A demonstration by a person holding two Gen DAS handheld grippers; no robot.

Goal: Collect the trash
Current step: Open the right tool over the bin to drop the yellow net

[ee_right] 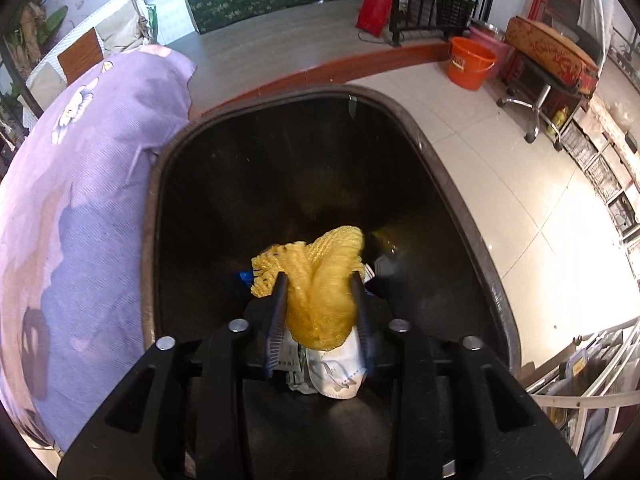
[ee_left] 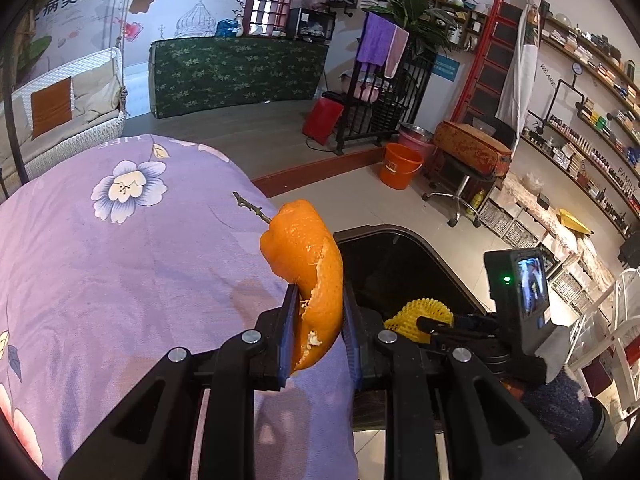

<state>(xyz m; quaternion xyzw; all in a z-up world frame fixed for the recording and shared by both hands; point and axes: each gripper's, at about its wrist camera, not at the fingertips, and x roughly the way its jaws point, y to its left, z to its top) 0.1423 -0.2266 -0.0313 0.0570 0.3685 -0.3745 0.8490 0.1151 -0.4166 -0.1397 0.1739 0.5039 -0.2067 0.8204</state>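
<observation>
Holding: your left gripper (ee_left: 318, 312) clamps curled orange peel (ee_left: 308, 264), stem attached, above the floral cloth's (ee_left: 120, 260) edge; right gripper (ee_right: 320, 300), jaws loosened around yellow foam net (ee_right: 320, 280), over the open black bin (ee_right: 472, 216).

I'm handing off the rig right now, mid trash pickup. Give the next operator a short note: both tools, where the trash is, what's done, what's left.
Left tool: shut on an orange peel, at the edge of the purple floral cloth, beside the black bin.
Right tool: over the bin's mouth, yellow foam net between its pads; release not confirmed.
Done: both pieces picked up; a white wrapper seems to lie in the bin.
Left: drop the net, then carry the peel over and release it.
</observation>
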